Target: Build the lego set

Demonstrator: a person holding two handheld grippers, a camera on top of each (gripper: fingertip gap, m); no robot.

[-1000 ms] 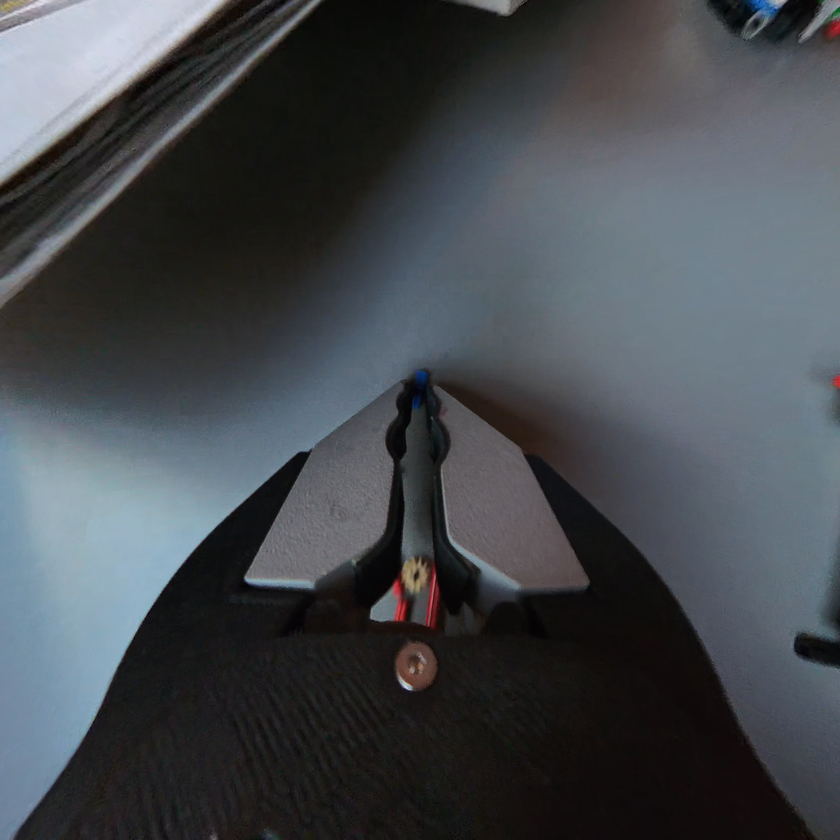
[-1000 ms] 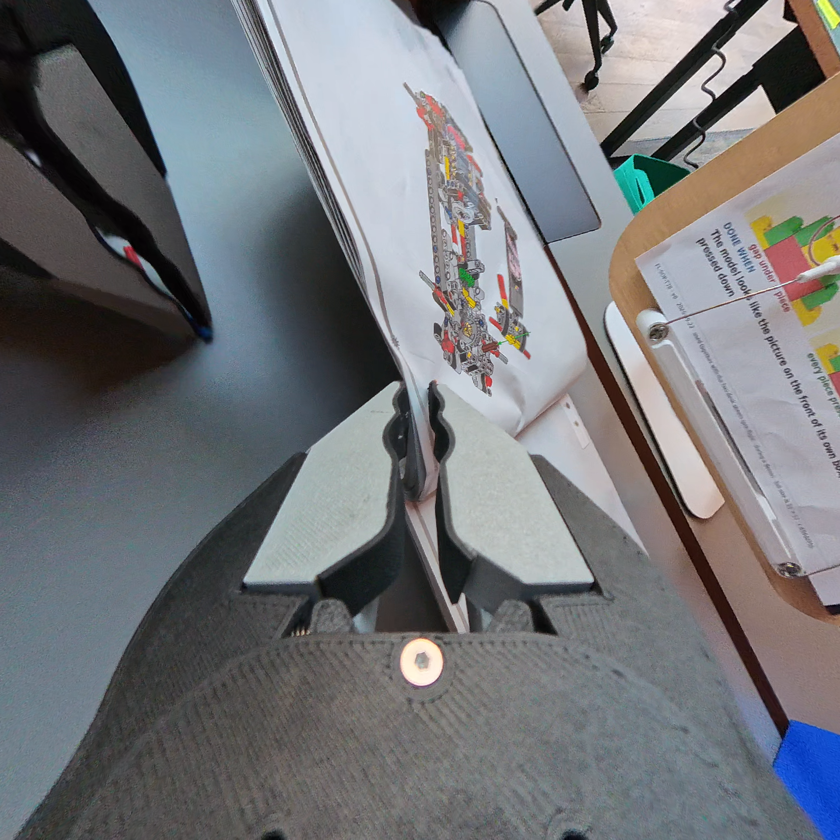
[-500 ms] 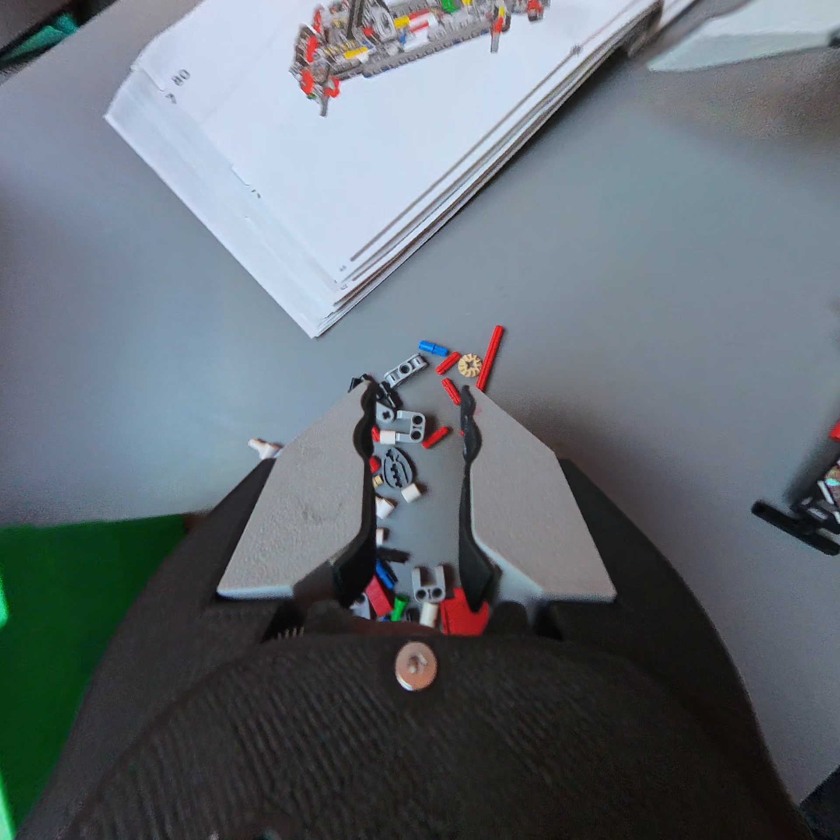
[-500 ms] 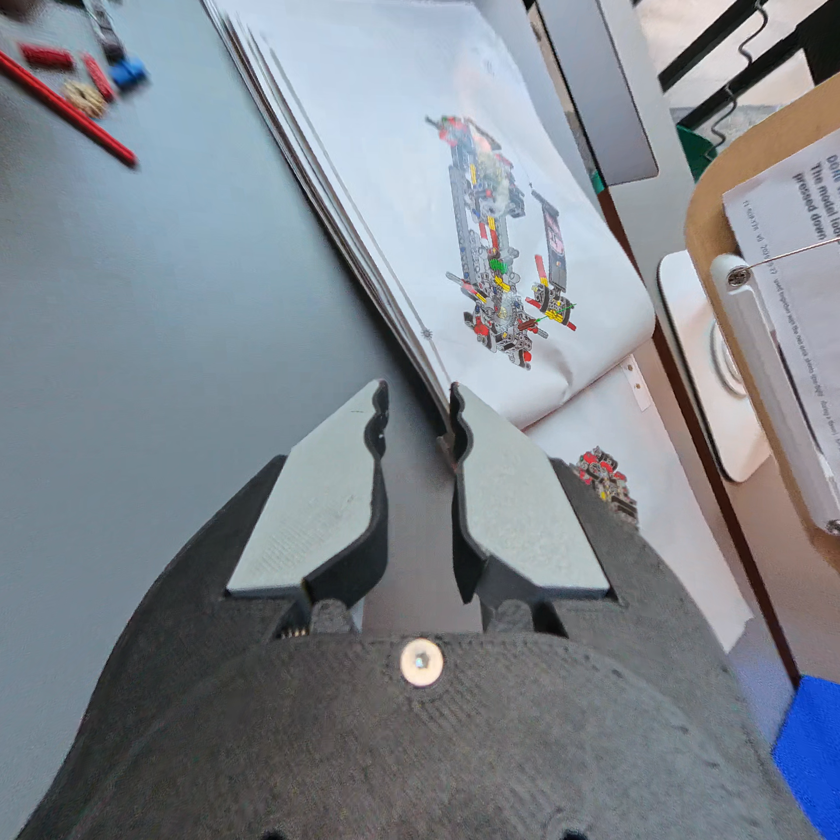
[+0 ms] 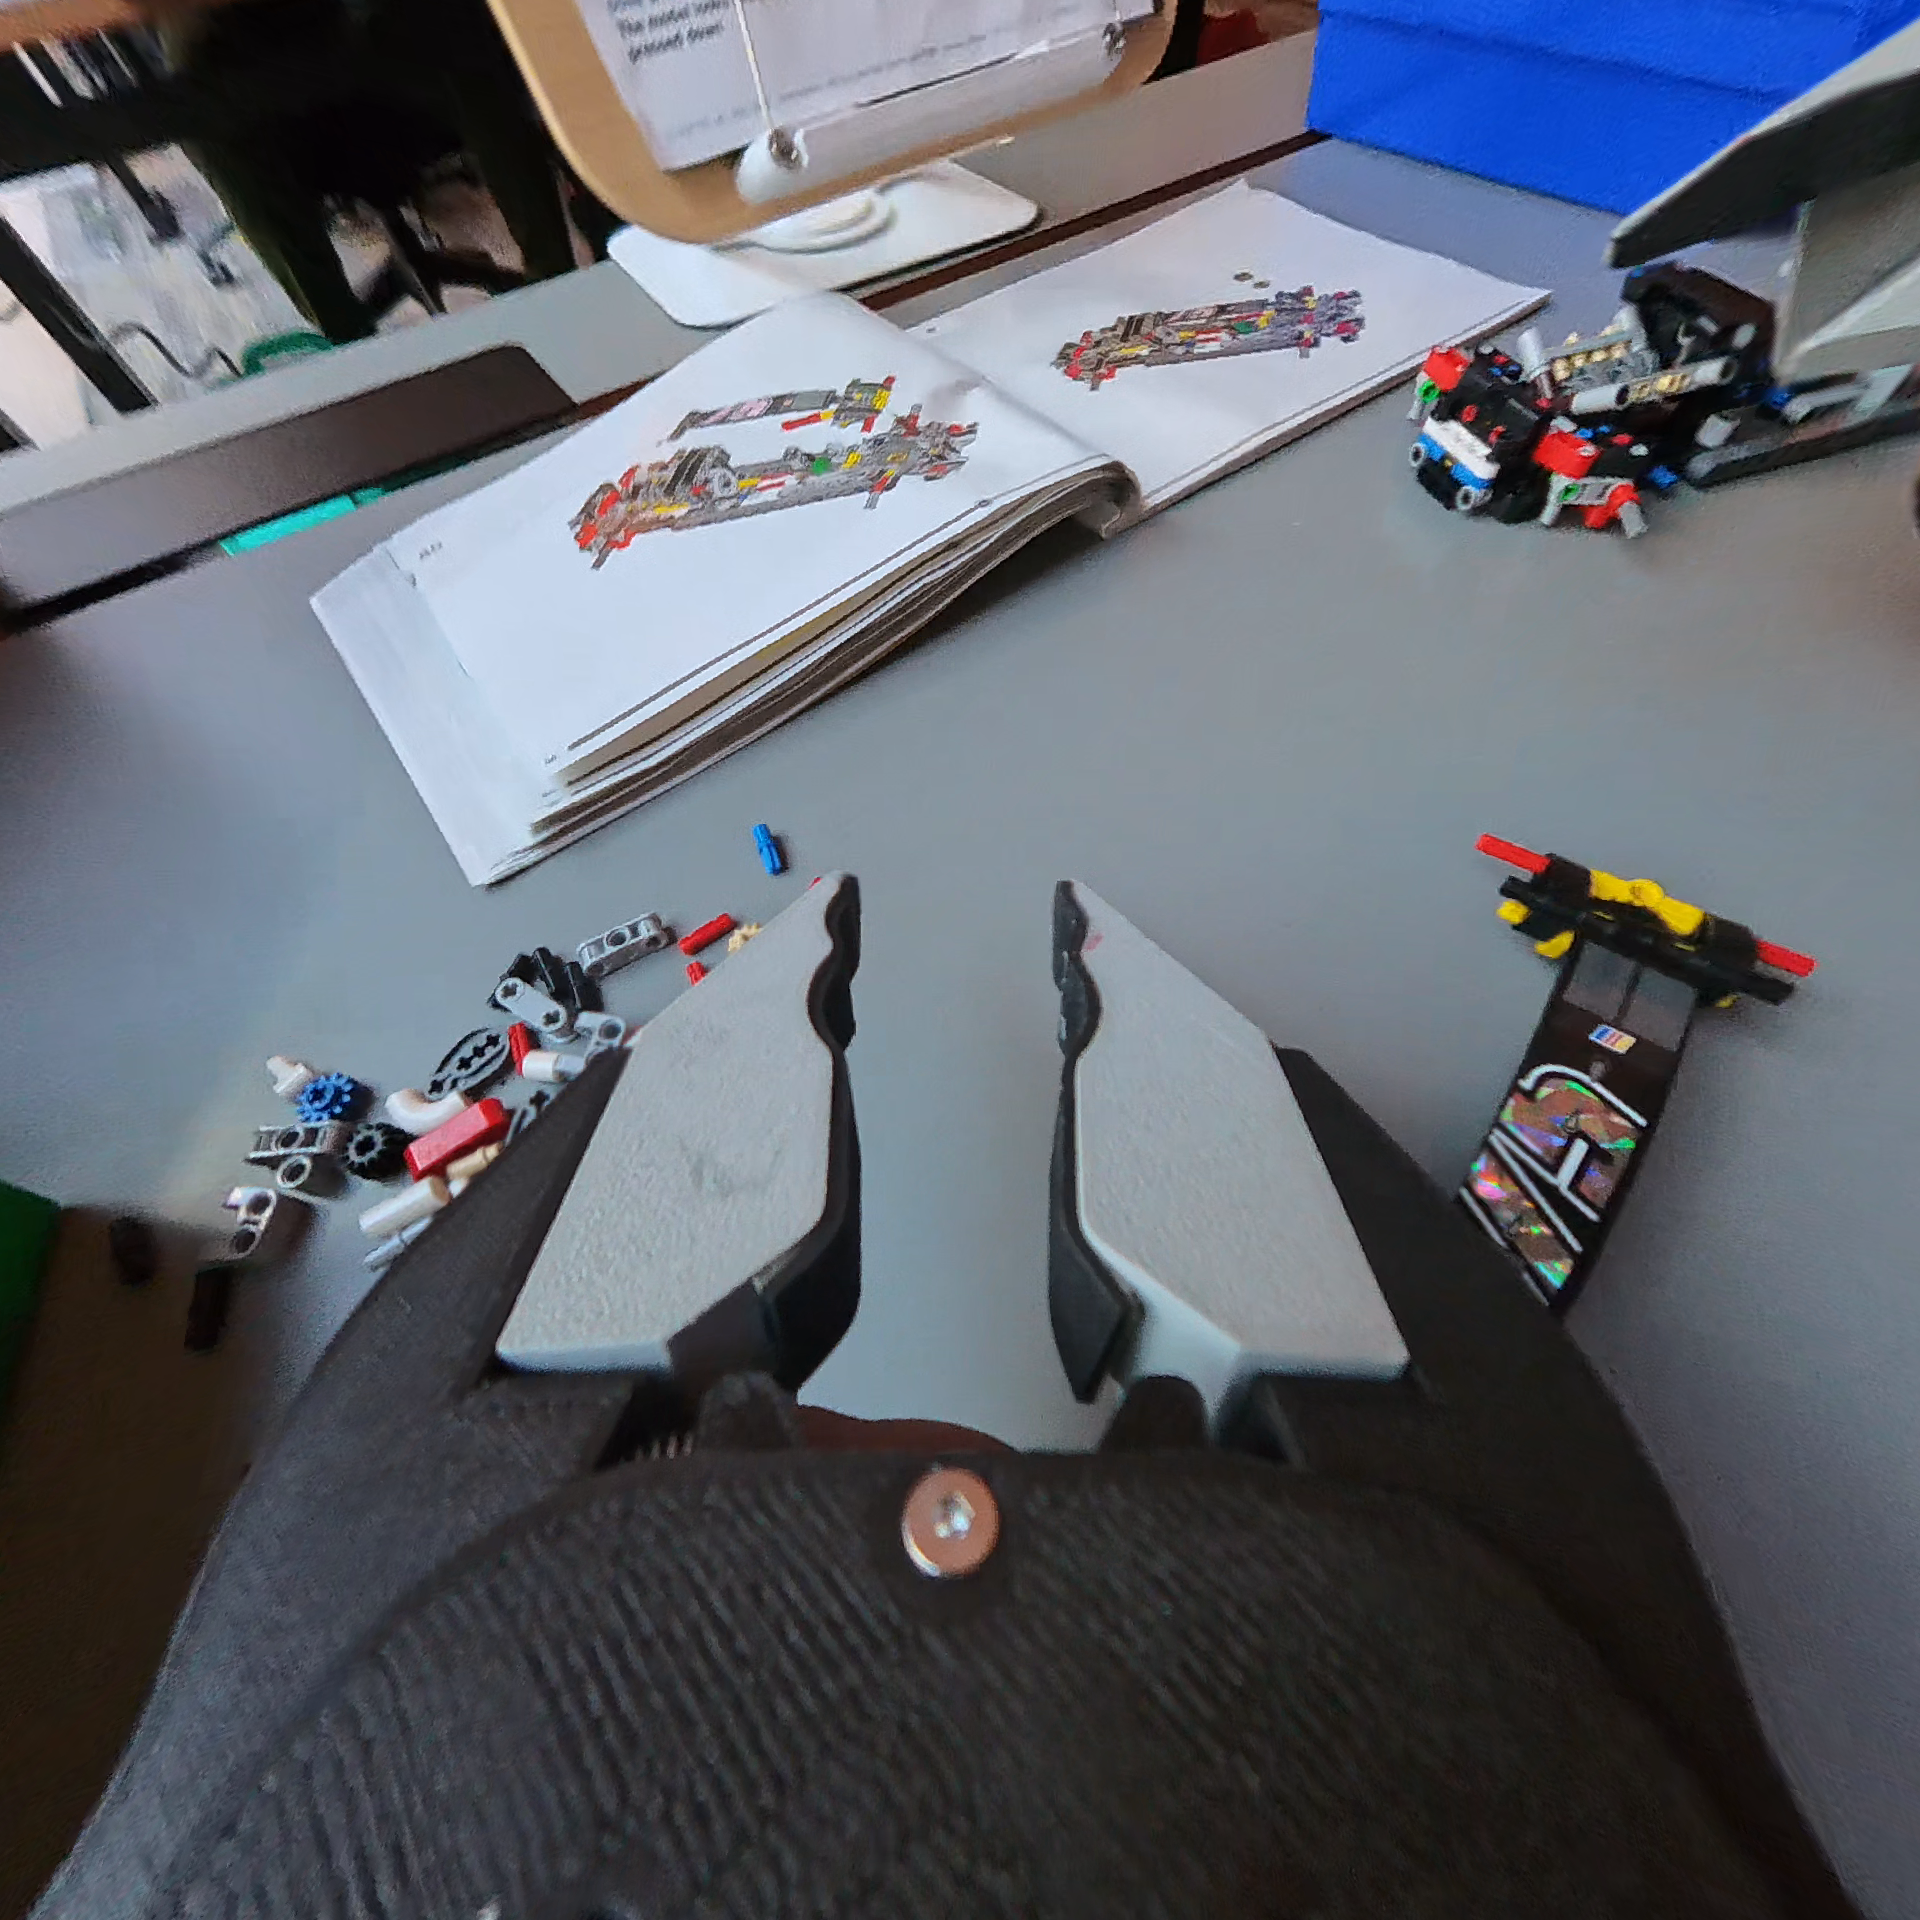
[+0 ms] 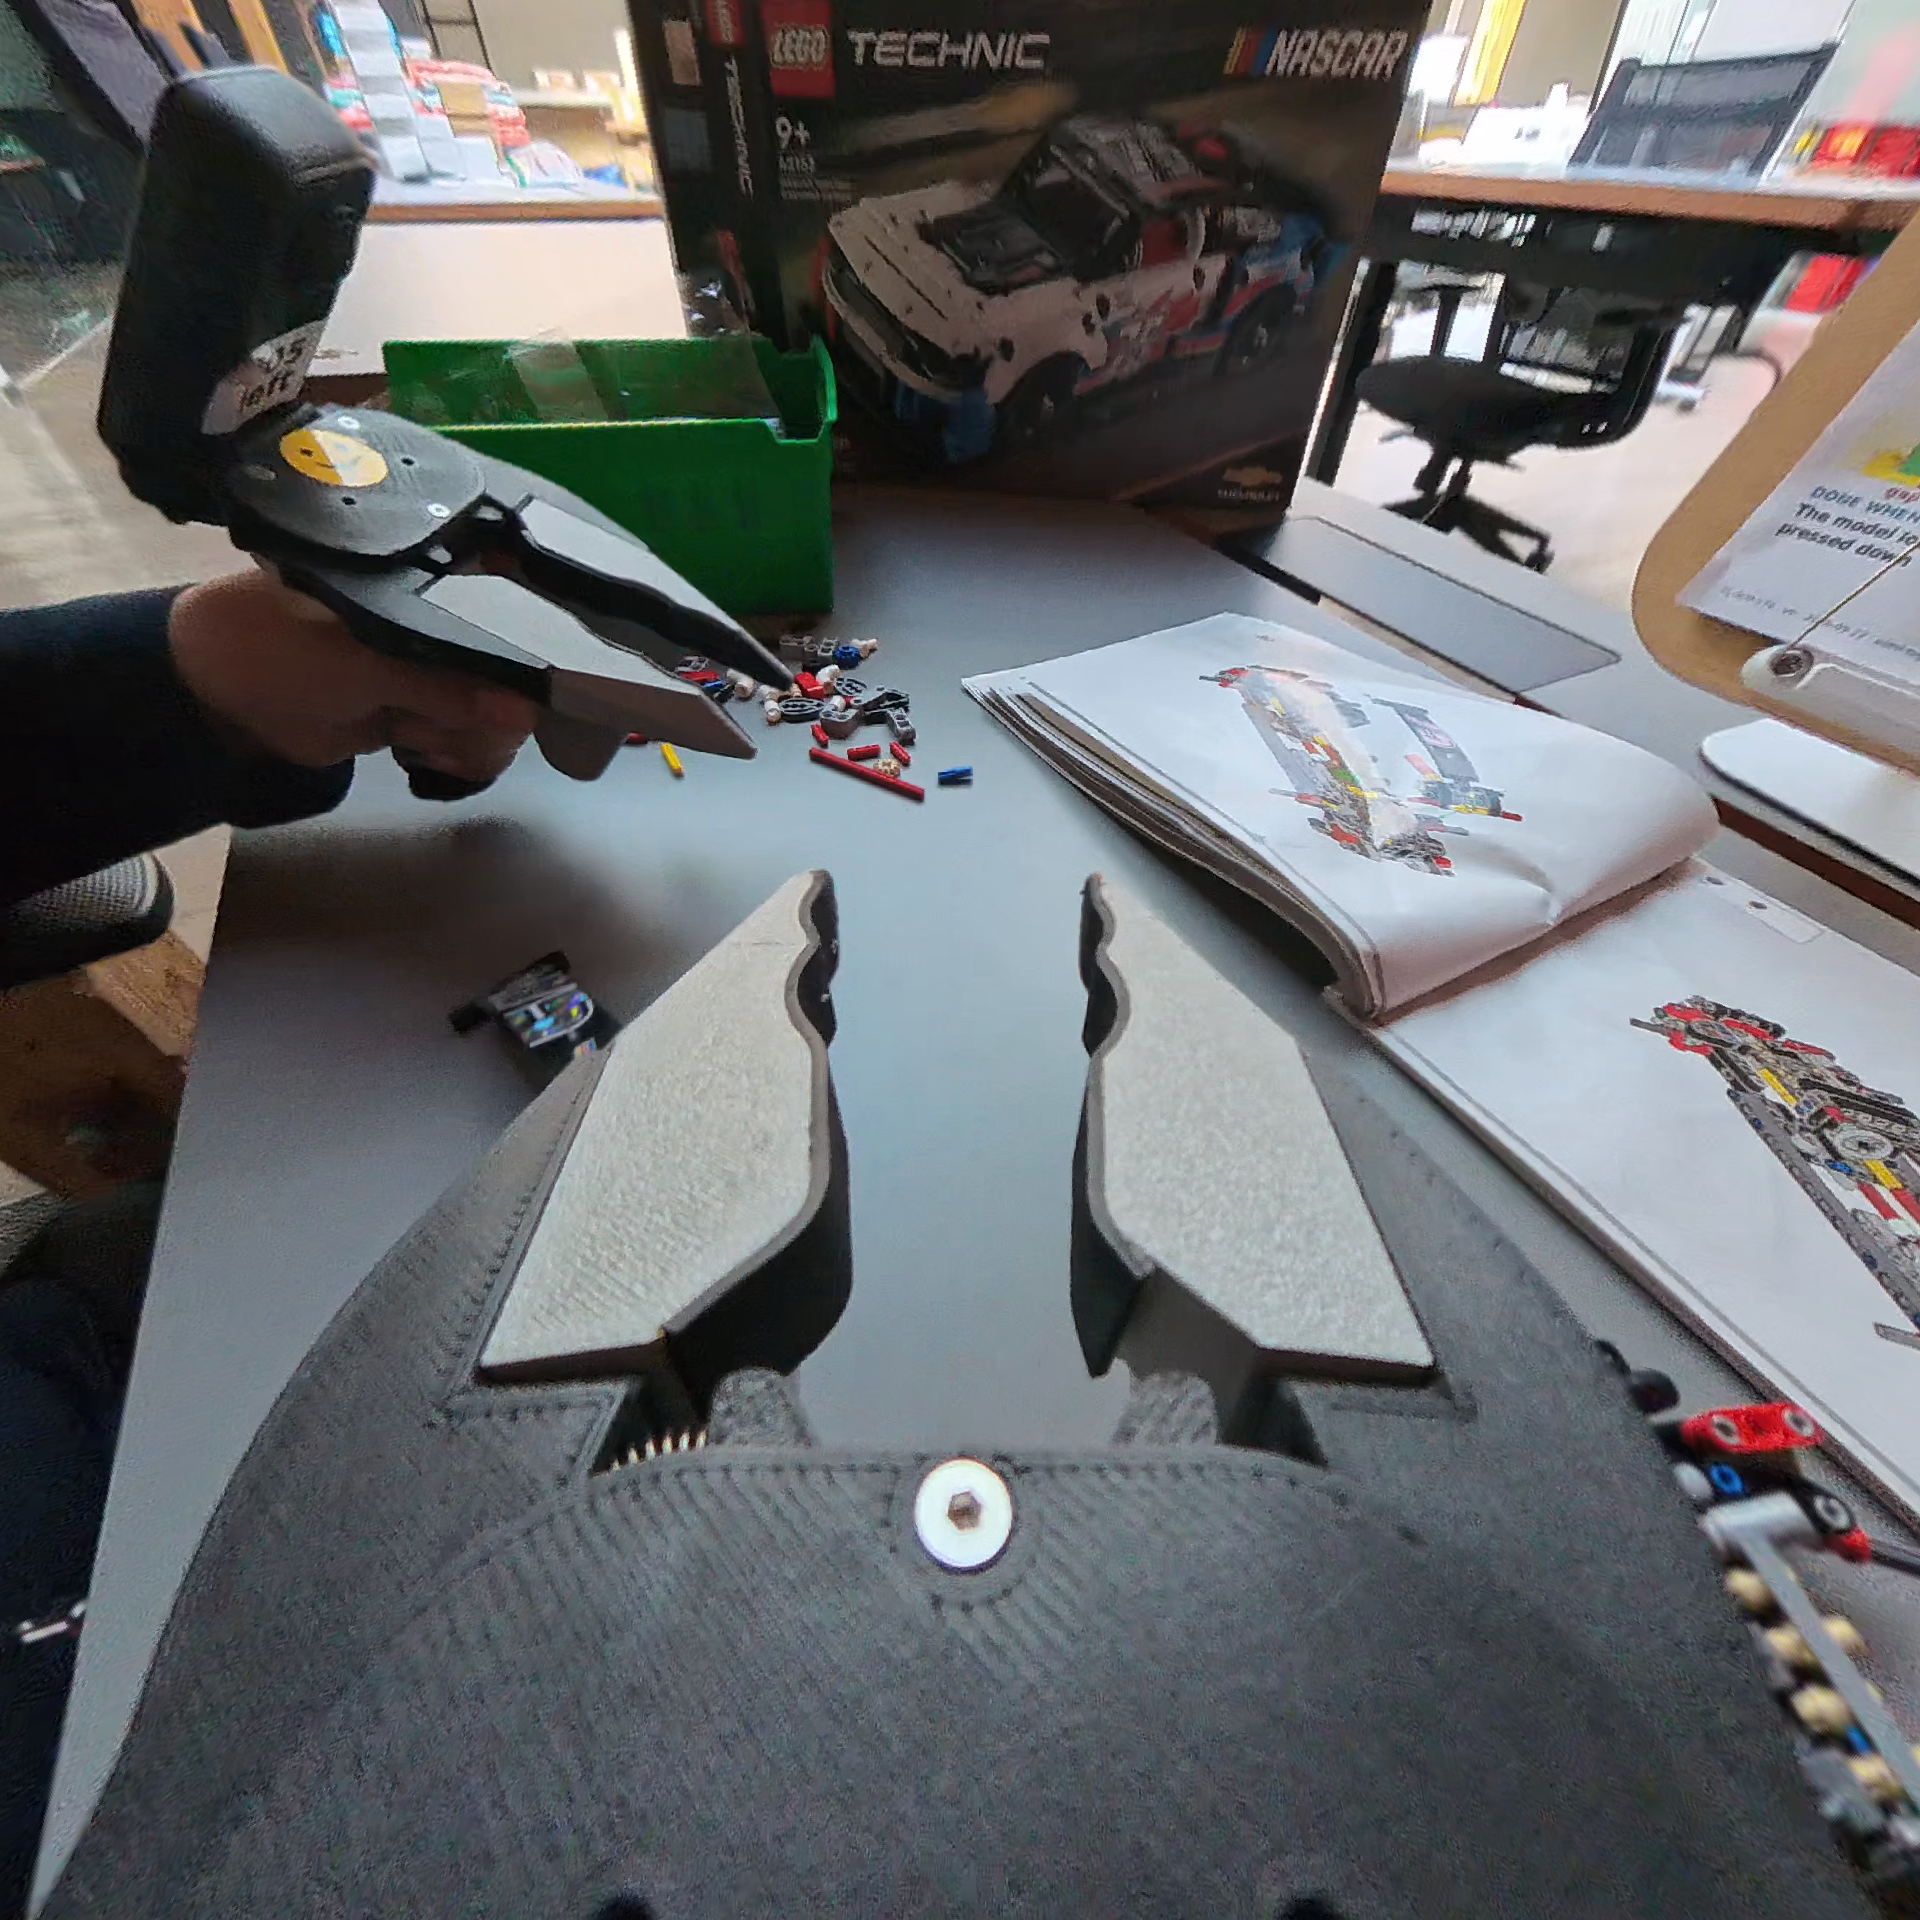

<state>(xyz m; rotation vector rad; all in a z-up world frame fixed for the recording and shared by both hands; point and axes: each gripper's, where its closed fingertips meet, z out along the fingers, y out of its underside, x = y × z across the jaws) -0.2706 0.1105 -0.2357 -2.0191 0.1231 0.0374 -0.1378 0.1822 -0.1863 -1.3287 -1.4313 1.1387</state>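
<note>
Plainly, the left gripper (image 5: pixel 956 904) hangs over bare grey table (image 5: pixel 1247 727), jaws apart with nothing between them, the loose brick pieces (image 5: pixel 436 1101) just beside it at lower left. The right gripper (image 6: pixel 956 904) is likewise spread and empty, the open instruction booklet (image 6: pixel 1403 790) at right of the frame. To handle one small piece well, I judge a single outlier like the blue pin (image 5: pixel 767 848) the easier choice. The built model (image 5: pixel 1558 436) is partly cut off at upper right.

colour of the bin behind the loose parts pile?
Green bin, clearest in the right wrist view, behind the loose parts pile.
</note>
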